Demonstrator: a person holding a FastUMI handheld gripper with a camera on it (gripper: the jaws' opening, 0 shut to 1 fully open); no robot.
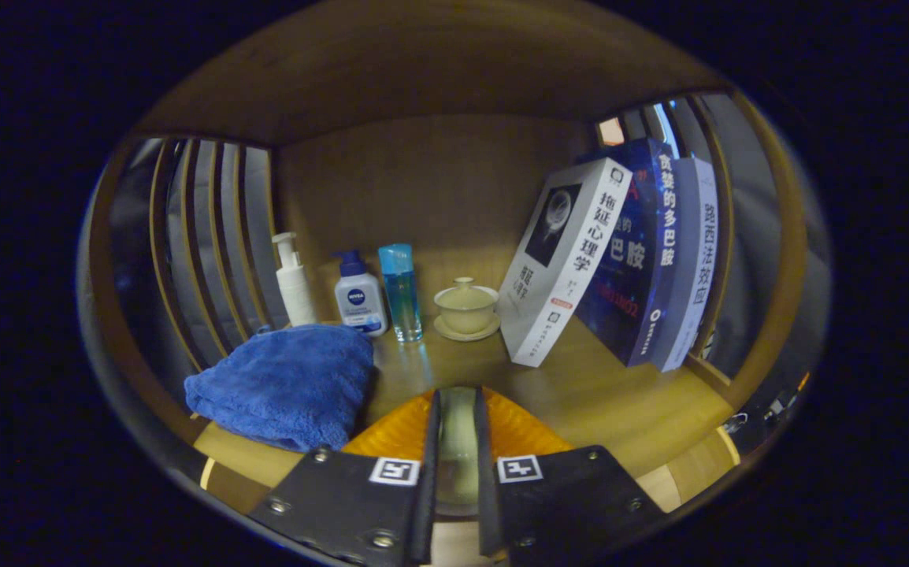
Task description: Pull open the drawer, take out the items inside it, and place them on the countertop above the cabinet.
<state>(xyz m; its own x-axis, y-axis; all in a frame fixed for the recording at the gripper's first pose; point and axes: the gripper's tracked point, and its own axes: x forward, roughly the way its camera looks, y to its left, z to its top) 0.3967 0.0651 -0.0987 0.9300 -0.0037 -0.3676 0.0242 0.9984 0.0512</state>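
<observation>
Gripper: gripper (457,441) sits nearest the camera, its two fingers close together with only a narrow gap between them.
Held item: a pale, smooth, rounded object (457,429) fills that gap and both fingers press against its sides; what it is cannot be told.
Orange dish: a ribbed orange dish (517,433) lies just beyond the fingers, spreading out to both sides of them on the tabletop.
Tabletop: a light wooden tabletop (620,402) carries everything, closed in by a wooden back panel and slatted wooden sides.
Blue towel: a folded fluffy blue towel (285,386) lies ahead and to the left of the fingers, touching the edge of the orange dish.
Bottles: behind the towel stand three in a row, all upright: a white pump bottle (294,282), a white bottle with a blue pump top (359,298) and a clear blue bottle (400,291).
Lidded cup: a cream lidded cup on a saucer (466,309) stands beside the blue bottle, straight beyond the fingers.
Books: a white book (569,260) leans rightward against a dark blue book (636,260) and a pale book (695,260), right of the cup.
</observation>
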